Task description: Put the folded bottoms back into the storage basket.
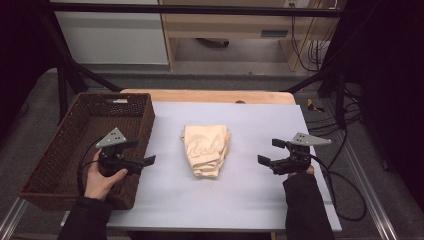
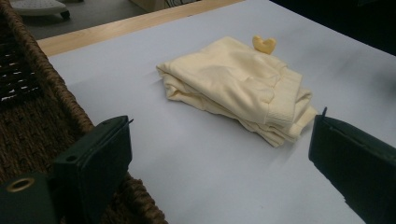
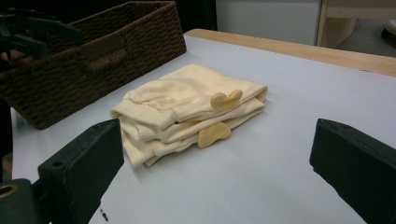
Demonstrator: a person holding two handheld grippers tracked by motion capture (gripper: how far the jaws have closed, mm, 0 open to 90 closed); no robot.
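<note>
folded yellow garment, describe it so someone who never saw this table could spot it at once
On the pale sheet covering the table, right of the brown wicker basket, lies the folded yellow garment, midway between the two grippers. It is the one soft cream-yellow bundle, with ribbed cuffs and small darker yellow tabs along one edge.

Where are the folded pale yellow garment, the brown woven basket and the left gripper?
Folded pale yellow garment (image 1: 205, 150): high view, middle of its top layer.
Brown woven basket (image 1: 148, 117): high view, right wall near the rim.
Left gripper (image 1: 143, 153): high view, midway between its open fingertips.
</note>
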